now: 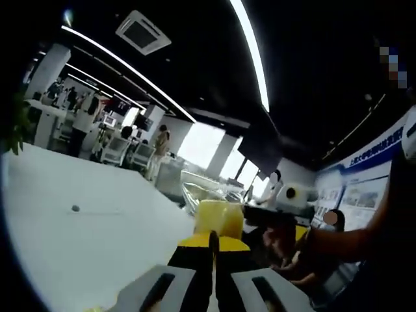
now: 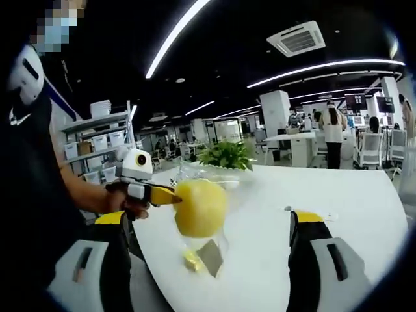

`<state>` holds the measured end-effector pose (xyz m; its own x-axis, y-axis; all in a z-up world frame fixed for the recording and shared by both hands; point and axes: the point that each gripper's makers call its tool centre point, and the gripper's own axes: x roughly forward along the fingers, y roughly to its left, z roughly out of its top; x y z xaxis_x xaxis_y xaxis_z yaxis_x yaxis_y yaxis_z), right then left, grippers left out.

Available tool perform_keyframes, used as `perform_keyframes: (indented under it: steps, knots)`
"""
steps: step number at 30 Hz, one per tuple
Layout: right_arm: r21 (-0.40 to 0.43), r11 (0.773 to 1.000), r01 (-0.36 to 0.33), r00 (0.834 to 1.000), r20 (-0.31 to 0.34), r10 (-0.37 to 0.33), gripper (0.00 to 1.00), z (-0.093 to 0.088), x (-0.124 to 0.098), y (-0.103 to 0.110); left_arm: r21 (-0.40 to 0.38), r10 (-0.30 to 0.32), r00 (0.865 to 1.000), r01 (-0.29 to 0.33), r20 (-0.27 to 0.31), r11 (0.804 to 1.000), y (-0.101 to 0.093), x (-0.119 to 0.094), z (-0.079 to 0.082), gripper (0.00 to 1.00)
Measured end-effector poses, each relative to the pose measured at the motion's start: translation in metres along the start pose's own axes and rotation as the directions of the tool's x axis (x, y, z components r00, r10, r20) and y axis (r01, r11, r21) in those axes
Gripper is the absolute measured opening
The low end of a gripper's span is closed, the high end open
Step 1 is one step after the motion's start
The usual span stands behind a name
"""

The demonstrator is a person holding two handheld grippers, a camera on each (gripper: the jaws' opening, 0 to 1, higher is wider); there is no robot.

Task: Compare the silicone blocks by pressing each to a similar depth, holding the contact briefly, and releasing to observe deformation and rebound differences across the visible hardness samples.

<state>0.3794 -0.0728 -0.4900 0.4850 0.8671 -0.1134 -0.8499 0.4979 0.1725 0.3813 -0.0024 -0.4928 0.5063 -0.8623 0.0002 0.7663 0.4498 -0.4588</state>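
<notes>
Left tool (image 2: 170, 195) pinching soft yellow silicone block (image 2: 200, 207) in mid-air.
Right tool (image 2: 208, 260) spread wide, empty, flanking the block from below; underneath, white bench (image 2: 273, 201) carrying small yellow piece (image 2: 192, 261), clear plastic bags (image 2: 195, 172) beyond.

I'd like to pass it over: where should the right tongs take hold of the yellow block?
Grip the yellow block by its free rounded half, away from the left tongs pinching its other edge. It is held above the table, between the open right tongs, so I'd come straight forward and close across its width.
</notes>
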Motion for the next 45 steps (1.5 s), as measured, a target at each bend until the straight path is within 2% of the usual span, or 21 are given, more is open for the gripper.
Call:
perform_keyframes:
  steps: [6, 7, 8, 9, 12, 21, 29, 37, 42, 45]
  knots:
    - [0.015, 0.999, -0.035, 0.999, 0.01, 0.034, 0.96, 0.006, 0.004, 0.005, 0.011, -0.02, 1.0, 0.02, 0.008, 1.0, -0.012, -0.001, 0.005, 0.0]
    - [0.022, 0.999, -0.043, 0.999, 0.017, 0.043, 0.92, 0.008, 0.004, 0.005, 0.011, -0.022, 1.0, 0.022, 0.01, 1.0, -0.013, -0.001, 0.005, 0.0]
    - [0.023, 0.998, -0.058, 0.998, 0.014, 0.058, 0.82, 0.009, 0.002, 0.007, 0.011, -0.024, 1.0, 0.024, 0.012, 1.0, -0.014, -0.001, 0.006, 0.0]
    - [0.03, 0.997, -0.064, 0.998, 0.014, 0.064, 0.76, 0.009, 0.001, 0.008, 0.009, -0.025, 1.0, 0.025, 0.014, 1.0, -0.014, -0.002, 0.006, 0.0]
    - [0.044, 0.996, -0.071, 0.997, 0.03, 0.07, 0.76, 0.012, 0.001, 0.009, 0.011, -0.03, 0.999, 0.03, 0.021, 0.999, -0.019, -0.003, 0.01, 0.0]
    - [0.071, 0.99, -0.125, 0.991, 0.044, 0.122, 0.61, 0.015, 0.003, 0.018, 0.012, -0.052, 0.998, 0.051, 0.027, 0.999, -0.028, -0.002, 0.014, 0.0]
    - [0.069, 0.985, -0.16, 0.987, 0.037, 0.158, 0.53, 0.017, 0.006, 0.026, 0.017, -0.067, 0.997, 0.067, 0.025, 0.998, -0.033, -0.001, 0.016, 0.0]
    - [0.063, 0.982, -0.178, 0.984, 0.033, 0.177, 0.5, 0.019, 0.01, 0.03, 0.014, -0.072, 0.997, 0.072, 0.033, 0.997, -0.036, -0.003, 0.018, 0.0]
    - [0.062, 0.978, -0.197, 0.98, 0.033, 0.195, 0.43, 0.022, 0.011, 0.031, 0.018, -0.074, 0.997, 0.073, 0.024, 0.997, -0.037, -0.003, 0.016, 0.0]
    - [0.061, 0.978, -0.2, 0.98, 0.028, 0.198, 0.44, 0.022, 0.013, 0.03, 0.013, -0.078, 0.997, 0.078, 0.019, 0.997, -0.039, -0.003, 0.014, 0.0]
